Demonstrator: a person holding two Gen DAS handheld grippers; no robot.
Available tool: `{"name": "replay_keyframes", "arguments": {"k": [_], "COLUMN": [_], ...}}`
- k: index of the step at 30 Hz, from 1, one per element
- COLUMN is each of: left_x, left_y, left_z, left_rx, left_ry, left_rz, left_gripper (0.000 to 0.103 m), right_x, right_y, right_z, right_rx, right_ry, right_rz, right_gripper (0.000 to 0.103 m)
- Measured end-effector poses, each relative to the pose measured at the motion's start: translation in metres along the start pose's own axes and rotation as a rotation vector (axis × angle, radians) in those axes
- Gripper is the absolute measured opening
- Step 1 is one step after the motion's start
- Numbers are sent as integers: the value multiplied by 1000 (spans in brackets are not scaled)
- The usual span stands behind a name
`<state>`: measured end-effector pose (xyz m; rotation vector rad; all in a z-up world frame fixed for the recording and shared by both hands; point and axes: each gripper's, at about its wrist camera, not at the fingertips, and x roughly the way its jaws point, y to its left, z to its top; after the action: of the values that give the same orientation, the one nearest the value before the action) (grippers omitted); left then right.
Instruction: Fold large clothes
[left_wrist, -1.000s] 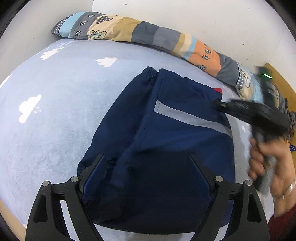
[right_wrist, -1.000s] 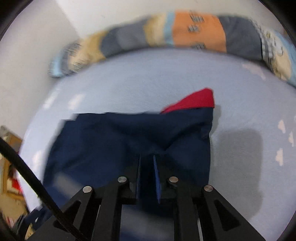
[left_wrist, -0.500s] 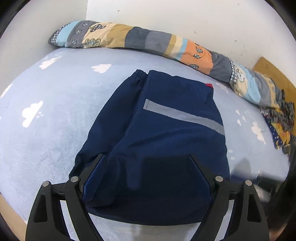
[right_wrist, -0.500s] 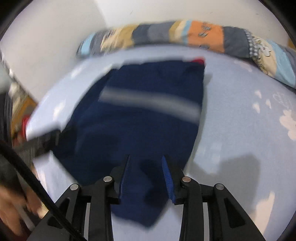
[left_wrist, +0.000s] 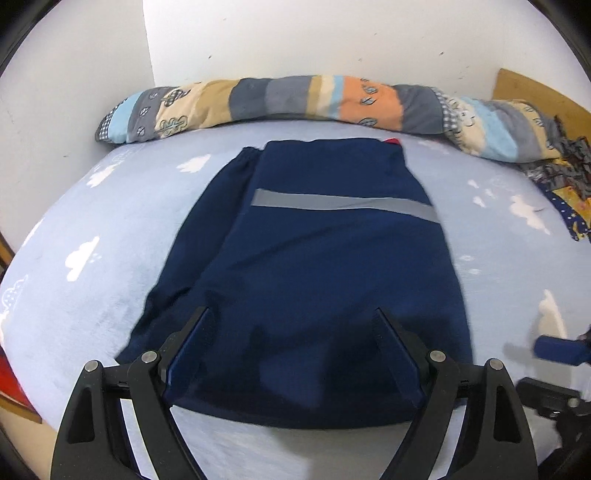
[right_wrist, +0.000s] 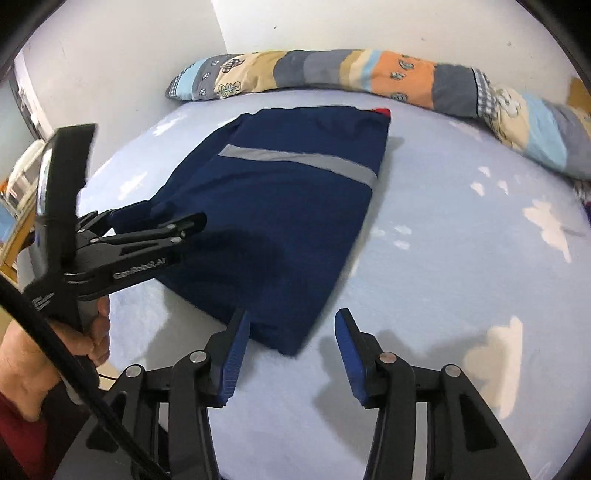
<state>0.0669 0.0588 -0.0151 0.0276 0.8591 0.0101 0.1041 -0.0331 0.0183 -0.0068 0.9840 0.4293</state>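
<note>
Both wrist views low, facing the wall, sharing the navy garment (left_wrist: 314, 277)

A home bedroom. A bed (left_wrist: 110, 229) with a pale blue sheet printed with white clouds fills the room's corner, white walls (left_wrist: 295, 40) just behind it. A long patchwork bolster (left_wrist: 295, 99) lies along the bed's far edge, and crumpled clothes (left_wrist: 565, 170) lie on its right side.
</note>
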Motion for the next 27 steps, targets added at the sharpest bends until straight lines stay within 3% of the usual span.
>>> {"name": "replay_keyframes", "arguments": {"k": [3, 5, 7, 12, 17, 20, 27], "left_x": [17, 40, 43, 10, -34, -54, -64], "left_y": [-3, 11, 30, 37, 24, 21, 26], "left_z": [-8, -17, -22, -15, -13, -12, -12], "left_rx": [-8, -81, -186, -233, -136, -98, -15], "left_ry": [63, 154, 161, 52, -84, -123, -183], "left_rz": [20, 16, -5, -10, 39, 34, 130], "left_gripper": [86, 87, 88, 87, 88, 88, 88], "right_x": [4, 12, 19, 9, 1, 3, 15], "right_y": [-3, -5, -5, -6, -8, -8, 3], "right_z": [-5, -3, 0, 5, 8, 7, 5], "right_rx": [18, 34, 57, 84, 98, 106, 74], "right_ry": [23, 42, 49, 12, -21, -6, 27], "right_rz": [-12, -18, 10, 52, 46, 52, 46], "right_gripper": [52, 52, 52, 52, 52, 52, 52]}}
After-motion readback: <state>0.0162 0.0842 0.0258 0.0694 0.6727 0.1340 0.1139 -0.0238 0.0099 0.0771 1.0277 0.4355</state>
